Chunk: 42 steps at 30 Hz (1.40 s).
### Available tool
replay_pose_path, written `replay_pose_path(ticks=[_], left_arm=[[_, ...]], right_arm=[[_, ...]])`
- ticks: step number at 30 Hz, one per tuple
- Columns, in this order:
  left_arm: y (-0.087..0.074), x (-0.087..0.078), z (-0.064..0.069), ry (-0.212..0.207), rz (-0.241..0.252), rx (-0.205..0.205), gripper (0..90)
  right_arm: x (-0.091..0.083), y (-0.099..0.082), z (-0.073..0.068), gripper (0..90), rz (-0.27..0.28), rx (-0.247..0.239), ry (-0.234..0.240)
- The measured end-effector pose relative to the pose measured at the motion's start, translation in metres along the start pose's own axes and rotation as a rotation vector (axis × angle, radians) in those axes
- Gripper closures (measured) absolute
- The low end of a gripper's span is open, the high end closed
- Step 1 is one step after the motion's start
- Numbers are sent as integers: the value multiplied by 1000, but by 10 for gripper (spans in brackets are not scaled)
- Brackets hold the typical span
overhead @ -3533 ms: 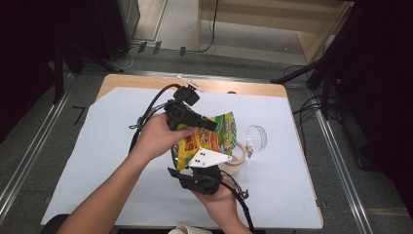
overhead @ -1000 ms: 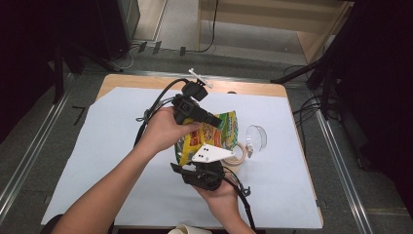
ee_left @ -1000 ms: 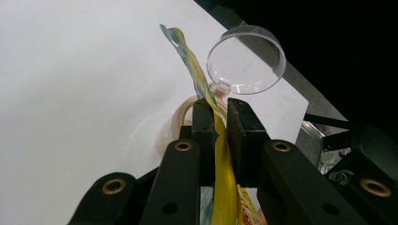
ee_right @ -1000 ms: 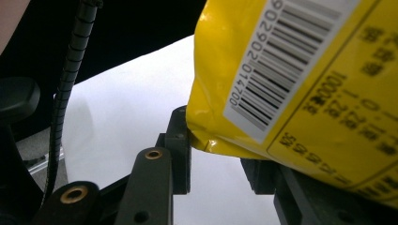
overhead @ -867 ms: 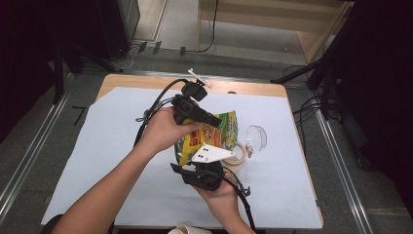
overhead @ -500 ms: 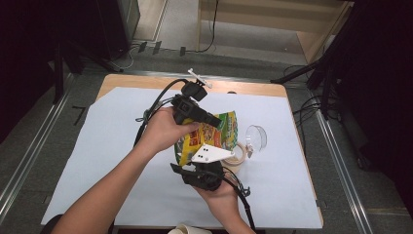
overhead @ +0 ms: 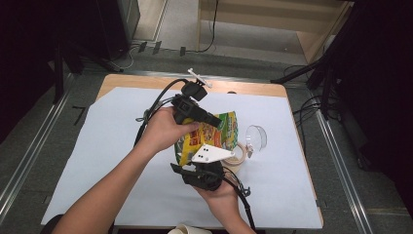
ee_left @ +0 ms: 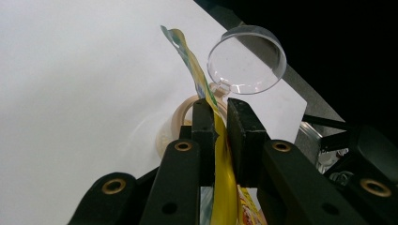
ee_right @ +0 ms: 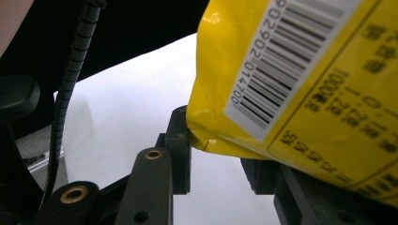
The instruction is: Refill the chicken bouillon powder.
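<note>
I see both grippers are black: the left gripper (overhead: 214,120) trails a smooth black cable, the right gripper (overhead: 207,168) carries a white three-cornered plate (overhead: 209,154). My gripper views show brass-ringed pivots on the jaw links and a ribbed black cable (ee_right: 70,79). Forearms are bare, no sleeves.

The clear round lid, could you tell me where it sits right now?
In the high view, the clear lid lies on the white sheet, right of the snack bag.

A wooden table (overhead: 234,88) is standing on a grey floor (overhead: 58,141), a white sheet (overhead: 97,161) covering most of its top. Metal rails (overhead: 29,161) are running along both sides. Black cables (overhead: 311,105) are trailing beside dark curtains (overhead: 384,97), and wooden furniture (overhead: 272,19) is sitting behind.
</note>
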<state>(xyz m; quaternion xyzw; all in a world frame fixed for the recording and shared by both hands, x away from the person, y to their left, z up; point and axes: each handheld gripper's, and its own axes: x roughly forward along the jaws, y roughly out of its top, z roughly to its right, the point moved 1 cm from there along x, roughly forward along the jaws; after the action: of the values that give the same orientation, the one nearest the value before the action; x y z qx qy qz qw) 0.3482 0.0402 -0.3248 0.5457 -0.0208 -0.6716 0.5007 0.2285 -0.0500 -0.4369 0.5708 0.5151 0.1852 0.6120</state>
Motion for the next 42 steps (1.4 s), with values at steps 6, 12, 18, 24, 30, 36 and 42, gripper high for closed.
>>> replay_pose_path(ticks=[6, 12, 18, 24, 30, 36, 42], left_arm=[[0, 0, 0, 3, -1, 0, 827], [0, 0, 0, 4, -1, 1, 826], [0, 0, 1, 11, 0, 6, 827], [-1, -2, 2, 17, 6, 15, 827], [-2, -3, 3, 20, 14, 24, 831], [-3, -4, 5, 33, 14, 30, 831], [-5, -4, 3, 30, 16, 22, 831]], right_arm=[[0, 0, 0, 683, 1, -3, -3], [0, 0, 0, 683, -1, -1, 0], [0, 0, 0, 683, -1, -5, -2], [0, 0, 0, 683, -1, -12, -6], [0, 0, 0, 683, 1, -16, -7], [1, 0, -2, 684, 5, -17, -7], [3, -2, -2, 684, -4, -18, -7]])
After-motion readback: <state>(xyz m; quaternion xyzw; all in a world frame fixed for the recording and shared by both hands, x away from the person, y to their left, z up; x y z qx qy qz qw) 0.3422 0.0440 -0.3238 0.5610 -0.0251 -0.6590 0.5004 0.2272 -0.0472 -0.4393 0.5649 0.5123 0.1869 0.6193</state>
